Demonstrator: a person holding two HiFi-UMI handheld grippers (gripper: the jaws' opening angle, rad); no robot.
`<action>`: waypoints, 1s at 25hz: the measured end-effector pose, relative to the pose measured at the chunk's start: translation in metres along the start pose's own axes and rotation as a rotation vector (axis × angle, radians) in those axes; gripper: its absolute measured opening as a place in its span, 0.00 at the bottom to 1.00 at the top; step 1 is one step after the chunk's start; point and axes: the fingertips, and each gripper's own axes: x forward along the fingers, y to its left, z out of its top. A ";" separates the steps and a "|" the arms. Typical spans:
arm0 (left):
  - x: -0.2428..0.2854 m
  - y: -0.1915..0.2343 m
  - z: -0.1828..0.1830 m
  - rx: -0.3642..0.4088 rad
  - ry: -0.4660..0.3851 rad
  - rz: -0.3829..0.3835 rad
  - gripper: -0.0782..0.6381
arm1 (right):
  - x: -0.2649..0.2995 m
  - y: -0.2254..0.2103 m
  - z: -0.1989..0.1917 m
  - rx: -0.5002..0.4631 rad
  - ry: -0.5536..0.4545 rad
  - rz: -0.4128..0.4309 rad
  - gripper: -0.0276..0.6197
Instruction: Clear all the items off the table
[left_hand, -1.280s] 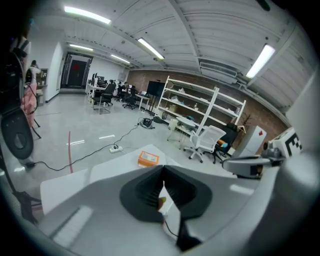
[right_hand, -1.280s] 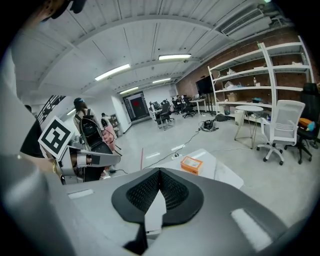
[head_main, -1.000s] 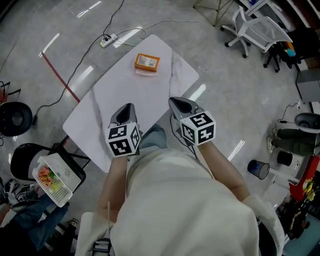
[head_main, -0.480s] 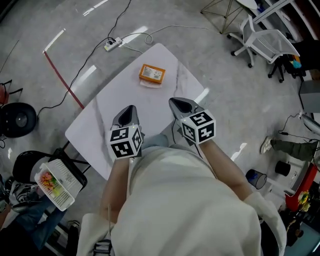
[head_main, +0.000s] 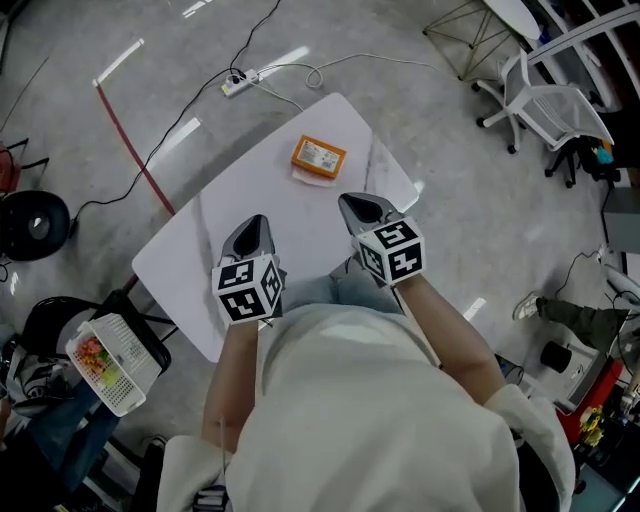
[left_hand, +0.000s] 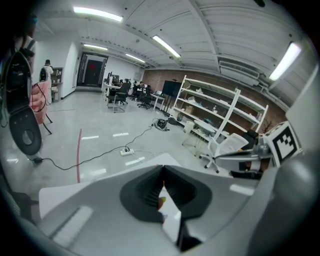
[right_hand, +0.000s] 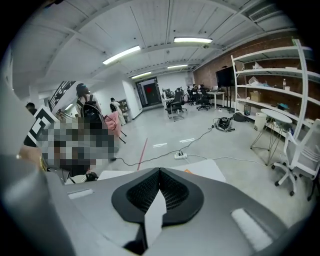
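Note:
An orange box lies on a white sheet near the far corner of the white table. Both grippers hang over the table's near edge, well short of the box. My left gripper is shut with nothing in it; in the left gripper view its tips meet, and a sliver of the orange box shows through the gap below them. My right gripper is shut and empty too, its tips touching, with the orange box peeking just past them.
A white basket with colourful items rests on a black chair at the lower left. A power strip and cables lie on the floor beyond the table, beside a red tape line. A white office chair stands at the upper right.
The table and the orange box have come nearer in the head view, sliding down and right. Both grippers now reach further over the table's near edge, still shut.

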 end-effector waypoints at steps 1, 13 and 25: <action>0.000 0.002 -0.001 -0.007 0.002 0.002 0.12 | 0.004 -0.001 -0.001 -0.009 0.010 -0.002 0.04; 0.006 -0.001 -0.024 -0.074 0.013 0.021 0.12 | 0.044 -0.025 -0.017 -0.091 0.098 -0.011 0.04; 0.030 0.002 -0.056 -0.182 0.049 0.131 0.12 | 0.106 -0.065 -0.040 -0.231 0.226 0.053 0.08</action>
